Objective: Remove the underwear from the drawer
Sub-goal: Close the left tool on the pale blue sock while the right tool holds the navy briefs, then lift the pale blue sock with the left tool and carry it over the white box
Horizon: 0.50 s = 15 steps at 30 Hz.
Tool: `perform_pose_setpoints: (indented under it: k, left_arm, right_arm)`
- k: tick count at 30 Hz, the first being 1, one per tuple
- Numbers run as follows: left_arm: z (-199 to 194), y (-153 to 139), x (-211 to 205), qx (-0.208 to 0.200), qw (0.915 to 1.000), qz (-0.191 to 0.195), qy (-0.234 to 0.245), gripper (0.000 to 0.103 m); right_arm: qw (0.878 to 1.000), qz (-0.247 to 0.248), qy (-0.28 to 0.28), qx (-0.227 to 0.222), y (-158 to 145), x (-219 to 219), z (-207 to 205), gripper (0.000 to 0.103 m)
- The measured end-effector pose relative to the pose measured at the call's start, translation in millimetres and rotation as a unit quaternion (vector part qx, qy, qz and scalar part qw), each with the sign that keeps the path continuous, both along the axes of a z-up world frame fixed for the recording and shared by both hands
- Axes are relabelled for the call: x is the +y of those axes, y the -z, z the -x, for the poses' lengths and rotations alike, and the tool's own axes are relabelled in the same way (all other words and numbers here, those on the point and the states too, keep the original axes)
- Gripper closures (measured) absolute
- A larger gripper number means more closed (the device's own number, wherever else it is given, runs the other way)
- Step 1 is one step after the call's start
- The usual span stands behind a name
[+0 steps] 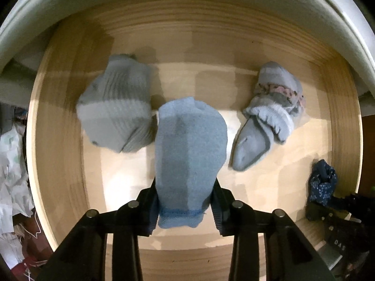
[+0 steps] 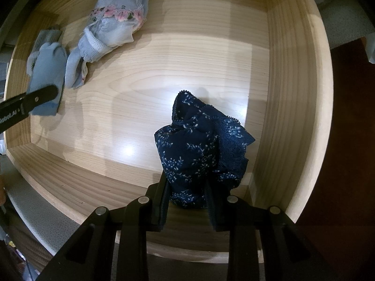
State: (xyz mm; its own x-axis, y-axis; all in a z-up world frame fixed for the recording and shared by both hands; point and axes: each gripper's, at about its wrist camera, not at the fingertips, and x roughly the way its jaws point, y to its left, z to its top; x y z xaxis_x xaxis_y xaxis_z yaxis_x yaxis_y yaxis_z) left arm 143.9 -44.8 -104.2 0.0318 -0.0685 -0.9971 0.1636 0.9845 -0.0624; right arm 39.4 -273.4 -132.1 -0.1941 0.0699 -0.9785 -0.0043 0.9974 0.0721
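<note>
Both grippers clamped on garments inside the wooden drawer [image 2: 293, 75].

Left of the navy underwear [image 2: 199, 149]: grey ribbed bundle [image 1: 114, 107], light-blue piece [image 1: 189, 149] pinched by left gripper [image 1: 185, 210], floral-trimmed bundle [image 2: 110, 30]; navy underwear itself squeezed by right gripper [image 2: 187, 208], near drawer's right wall.

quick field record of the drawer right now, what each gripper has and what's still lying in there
left gripper: shut on light blue sock
right gripper: shut on navy floral underwear
drawer: open, light wood, both grippers pointing down into it
still lying in drawer: grey ribbed sock; pale bundle with pink floral trim
task status: underwear gripped, not yet out of the drawer
</note>
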Motion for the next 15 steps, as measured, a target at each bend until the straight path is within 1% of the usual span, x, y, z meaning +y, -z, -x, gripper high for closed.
perform_pose_setpoints:
  k: [4, 10, 15]
  left_arm:
    - [9, -7, 8, -0.001, 1.0000, 0.005, -0.004, 0.066]
    - [27, -23, 15, -0.016, 0.9996, 0.021, -0.010, 0.066]
    - [39, -39, 29, -0.029, 0.9989, 0.032, -0.018, 0.066]
  right_arm:
    - [1.000, 0.000, 0.001, -0.001, 0, 1, 0, 0.077]
    - [1.000, 0.001, 0.002, -0.003, 1, 4, 1, 0.077]
    - [1.000, 0.001, 0.000, -0.005, 0, 4, 2, 0.077]
